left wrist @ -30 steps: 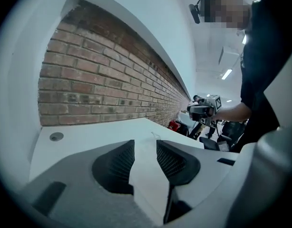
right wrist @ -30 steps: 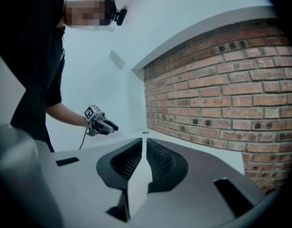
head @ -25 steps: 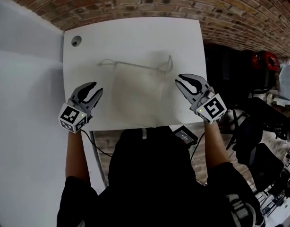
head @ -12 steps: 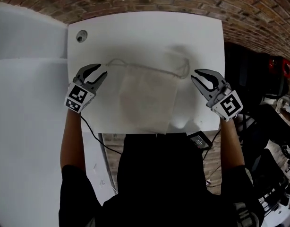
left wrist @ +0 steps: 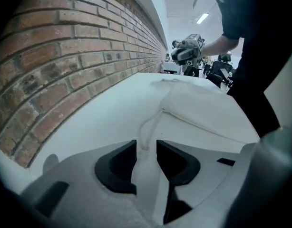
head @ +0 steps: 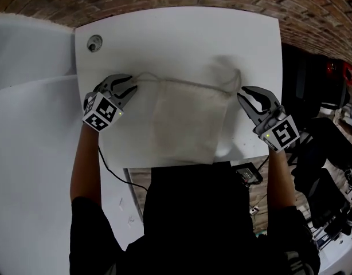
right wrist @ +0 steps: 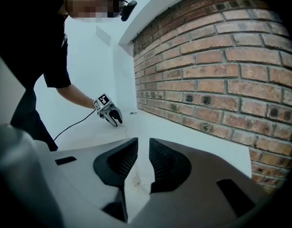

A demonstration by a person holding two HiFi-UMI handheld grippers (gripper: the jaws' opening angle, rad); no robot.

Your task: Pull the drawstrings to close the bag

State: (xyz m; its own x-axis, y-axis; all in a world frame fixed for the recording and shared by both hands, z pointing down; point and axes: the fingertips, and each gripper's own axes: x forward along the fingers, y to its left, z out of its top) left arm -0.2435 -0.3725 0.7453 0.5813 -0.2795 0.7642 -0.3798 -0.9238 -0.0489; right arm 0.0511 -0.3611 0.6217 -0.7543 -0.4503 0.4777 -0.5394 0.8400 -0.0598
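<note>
Lowered at centre left, the left gripper [head: 133, 85] is parted around the drawstring [left wrist: 149, 128] of the bag [head: 187, 125]. The right gripper [head: 243, 94], just opened wider, is empty, so gripping is still awaited.

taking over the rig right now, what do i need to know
Left gripper: open, the end of the left drawstring between its tips, not pinched.
Right gripper: open, jaws have just been opening, nothing gripped, beside the right drawstring.
Bag: flat on the table, top edge not gathered.
Done: nothing pulled yet.
Left: pinch both cords, pull them apart.
</note>
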